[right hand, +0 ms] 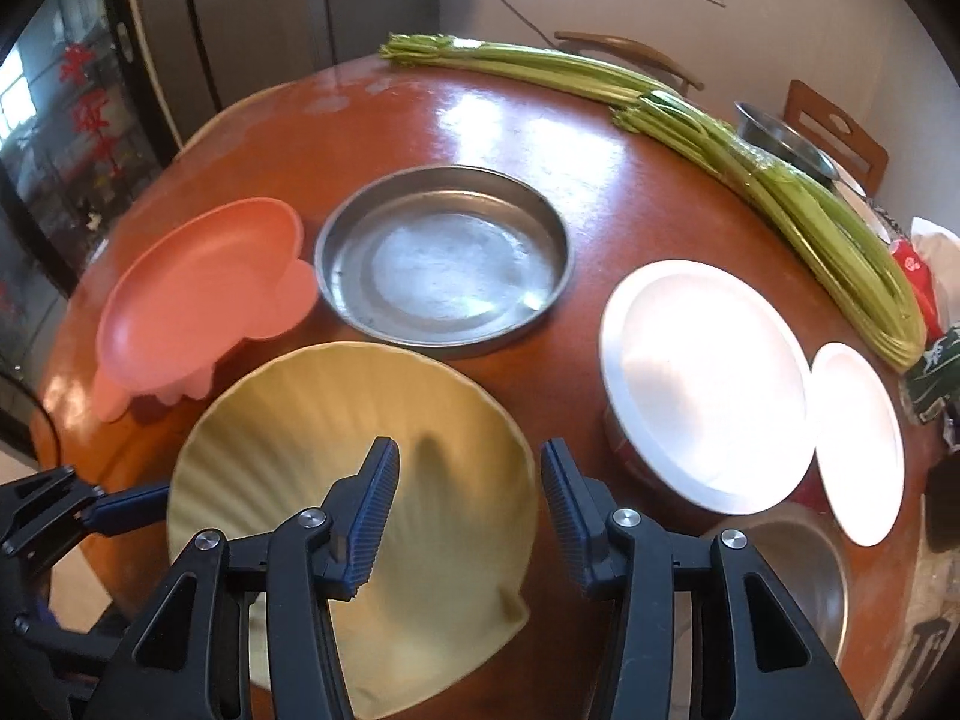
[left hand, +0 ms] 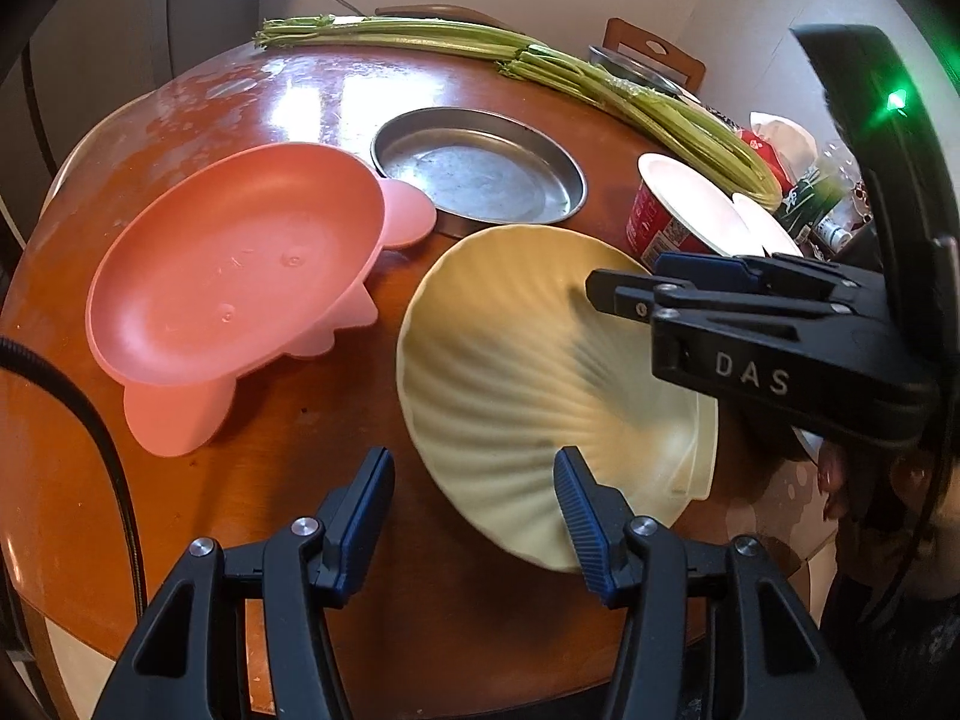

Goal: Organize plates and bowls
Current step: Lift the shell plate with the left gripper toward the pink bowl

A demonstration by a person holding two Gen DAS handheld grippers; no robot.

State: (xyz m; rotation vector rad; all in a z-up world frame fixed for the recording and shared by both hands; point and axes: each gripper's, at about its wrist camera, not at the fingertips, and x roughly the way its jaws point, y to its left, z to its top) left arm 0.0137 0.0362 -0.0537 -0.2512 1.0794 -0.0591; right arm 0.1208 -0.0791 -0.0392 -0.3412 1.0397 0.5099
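Cream shell plate (right hand: 336,432) under right hand-held gripper (right hand: 468,516)

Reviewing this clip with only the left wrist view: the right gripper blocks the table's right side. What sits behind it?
Observer: A steel bowl, near the table's edge, just this side of the large white lid.
Reviewer: Is the right gripper gripping the shell plate?
Observer: No. The right gripper is open above the shell plate, pads apart, nothing pinched.
Reviewer: And the small white lid?
Observer: The small white lid is a whole round, right beside the large one.
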